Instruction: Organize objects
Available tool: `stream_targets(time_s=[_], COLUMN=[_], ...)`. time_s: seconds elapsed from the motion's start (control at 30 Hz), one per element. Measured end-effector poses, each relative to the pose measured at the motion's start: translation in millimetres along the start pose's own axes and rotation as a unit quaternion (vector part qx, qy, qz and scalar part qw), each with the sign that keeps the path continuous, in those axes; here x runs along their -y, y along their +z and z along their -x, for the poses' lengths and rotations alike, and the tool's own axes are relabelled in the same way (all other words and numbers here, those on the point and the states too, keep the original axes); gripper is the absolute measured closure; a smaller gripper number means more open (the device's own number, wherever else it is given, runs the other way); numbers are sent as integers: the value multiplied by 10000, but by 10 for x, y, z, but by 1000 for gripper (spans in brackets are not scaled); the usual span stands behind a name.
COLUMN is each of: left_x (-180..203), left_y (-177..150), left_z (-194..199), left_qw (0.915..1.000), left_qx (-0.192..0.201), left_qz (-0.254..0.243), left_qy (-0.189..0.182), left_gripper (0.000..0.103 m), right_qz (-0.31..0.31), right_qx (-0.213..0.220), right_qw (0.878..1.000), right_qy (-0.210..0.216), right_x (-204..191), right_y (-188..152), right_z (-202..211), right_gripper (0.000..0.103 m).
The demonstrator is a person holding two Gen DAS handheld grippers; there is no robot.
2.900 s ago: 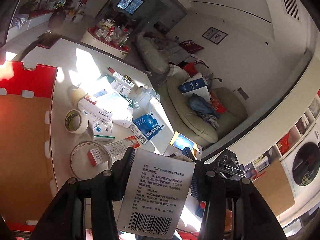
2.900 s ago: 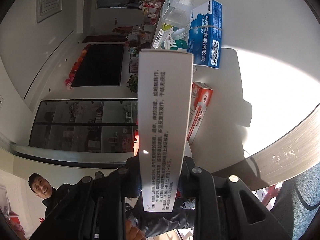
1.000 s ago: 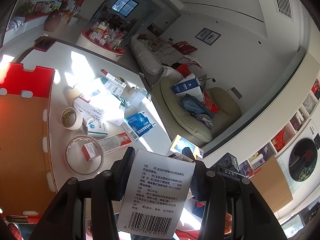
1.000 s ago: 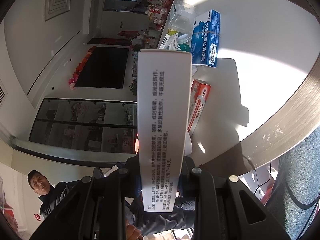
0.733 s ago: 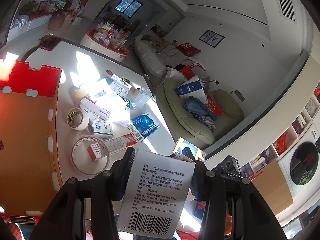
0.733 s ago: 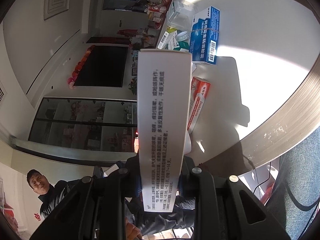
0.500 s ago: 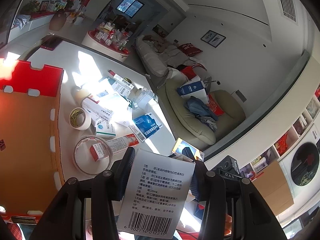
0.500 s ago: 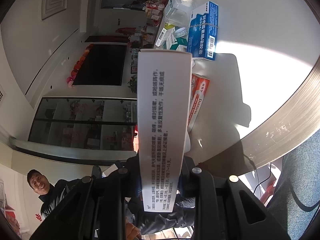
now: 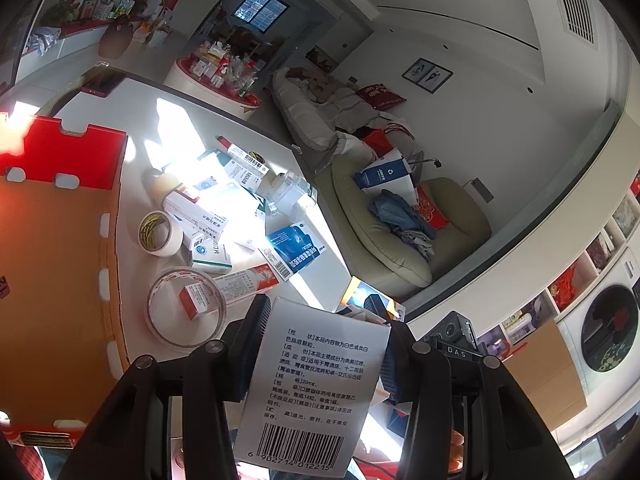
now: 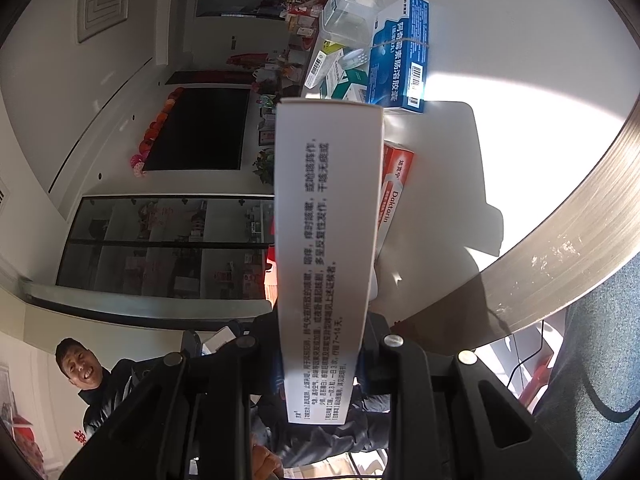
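Note:
My left gripper (image 9: 320, 344) is shut on a white medicine box (image 9: 316, 384) with black print and a barcode, held above the white table (image 9: 132, 152). Beyond it lie several medicine boxes (image 9: 216, 208), a blue box (image 9: 296, 248), a red-ended box (image 9: 224, 284) and two tape rolls (image 9: 160, 234). My right gripper (image 10: 320, 344) is shut on a long narrow white box (image 10: 326, 240) with printed text, standing up from the jaws. Behind that box a blue box (image 10: 400, 56), a red Daktarin box (image 10: 394, 188) and a clear container (image 10: 348, 12) lie on the table (image 10: 520, 80).
An open cardboard box (image 9: 52, 248) with a red flap (image 9: 60, 148) stands at the left of the table. A sofa (image 9: 400, 224) with clothes lies beyond the table's far edge. A person (image 10: 92, 384) stands at the lower left of the right wrist view. The table's rim (image 10: 580, 216) curves at right.
The left wrist view has shifted slightly, so the table items sit a little further right and lower. Both boxes stay gripped the same way.

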State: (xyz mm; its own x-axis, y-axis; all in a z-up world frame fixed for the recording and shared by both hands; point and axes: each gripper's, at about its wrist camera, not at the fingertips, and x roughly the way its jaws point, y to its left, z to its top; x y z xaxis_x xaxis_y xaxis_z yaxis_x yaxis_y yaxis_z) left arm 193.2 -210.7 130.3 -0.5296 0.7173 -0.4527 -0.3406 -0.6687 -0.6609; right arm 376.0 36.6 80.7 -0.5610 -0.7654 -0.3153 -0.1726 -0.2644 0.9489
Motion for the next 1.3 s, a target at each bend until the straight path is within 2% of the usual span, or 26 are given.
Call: stream_targets(time_s=[0.73, 1.0, 1.3], left_x=[-58, -287, -596], left_y=[-13, 136, 205], left_z=[46, 313, 603], left_qw=[9999, 9979, 9921], left_qx=[29, 446, 799], left_qz=[88, 225, 378], left_qy=[102, 403, 894], left_gripper=[51, 51, 51], right_qz=[-93, -68, 33], right_qx=[-171, -277, -476], right_qw=[9997, 9995, 9987], right_qy=[-114, -165, -195], right_x=[40, 0, -104], right_y=[-108, -109, -125], right_z=[-59, -141, -325], right_gripper=[77, 77, 77])
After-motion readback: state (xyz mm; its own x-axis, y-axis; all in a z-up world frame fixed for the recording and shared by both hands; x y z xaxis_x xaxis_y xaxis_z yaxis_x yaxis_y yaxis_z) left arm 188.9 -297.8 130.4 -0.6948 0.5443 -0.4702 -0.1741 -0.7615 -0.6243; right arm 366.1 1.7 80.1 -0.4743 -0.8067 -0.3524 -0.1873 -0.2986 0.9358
